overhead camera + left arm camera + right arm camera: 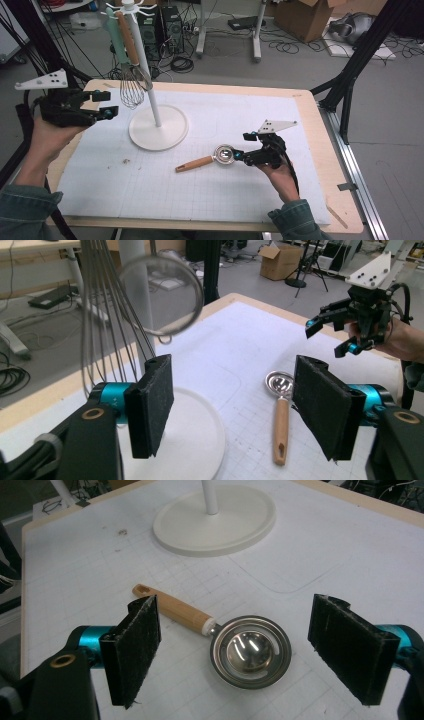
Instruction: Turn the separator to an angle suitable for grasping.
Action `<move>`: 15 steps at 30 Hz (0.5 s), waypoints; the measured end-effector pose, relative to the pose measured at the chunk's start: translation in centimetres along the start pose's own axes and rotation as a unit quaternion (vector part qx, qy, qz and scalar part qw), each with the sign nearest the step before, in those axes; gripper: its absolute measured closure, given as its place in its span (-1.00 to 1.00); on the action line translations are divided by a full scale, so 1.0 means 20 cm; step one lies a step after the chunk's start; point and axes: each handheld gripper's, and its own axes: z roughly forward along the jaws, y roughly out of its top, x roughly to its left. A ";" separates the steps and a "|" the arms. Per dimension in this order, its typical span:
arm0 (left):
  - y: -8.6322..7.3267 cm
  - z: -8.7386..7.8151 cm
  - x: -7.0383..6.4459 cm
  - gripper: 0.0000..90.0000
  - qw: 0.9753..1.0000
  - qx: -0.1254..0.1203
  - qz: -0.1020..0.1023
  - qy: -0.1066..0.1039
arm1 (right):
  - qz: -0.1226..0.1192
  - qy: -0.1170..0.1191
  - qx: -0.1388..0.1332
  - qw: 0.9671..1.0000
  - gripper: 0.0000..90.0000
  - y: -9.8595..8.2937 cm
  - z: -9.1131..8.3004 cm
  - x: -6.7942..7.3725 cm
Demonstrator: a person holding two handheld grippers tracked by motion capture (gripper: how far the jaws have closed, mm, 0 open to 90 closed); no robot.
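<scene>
- The right gripper (239,145) sits lower right of centre in the high view, jaws spread wide and empty, hovering just beside the bowl of the metal scoop (250,651).
- The left gripper (104,104) hangs at the upper left, jaws also spread, holding nothing, near the wire whisk (132,87).
- The scoop lies flat on the white mat (240,115), bowl up, wooden handle (194,163) pointing lower left.
- It looks light and rigid; the polished bowl would likely slip, so the wooden handle seems the surer place to pinch.
- Behind, the white utensil stand (159,127) carries the whisk and a mesh strainer (161,295).
</scene>
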 end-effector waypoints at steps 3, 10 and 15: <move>-0.05 0.02 -0.01 -0.30 1.000 0.003 0.000 0.004 | -0.002 0.004 0.009 1.000 -0.51 0.00 0.02 0.00; -0.13 0.04 -0.08 -0.35 1.000 0.000 0.005 0.005 | -0.014 0.013 0.018 1.000 -0.26 0.00 0.02 0.01; -0.19 0.06 -0.10 -0.38 1.000 0.004 0.005 0.008 | -0.024 0.025 0.031 0.999 0.07 -0.01 0.05 0.02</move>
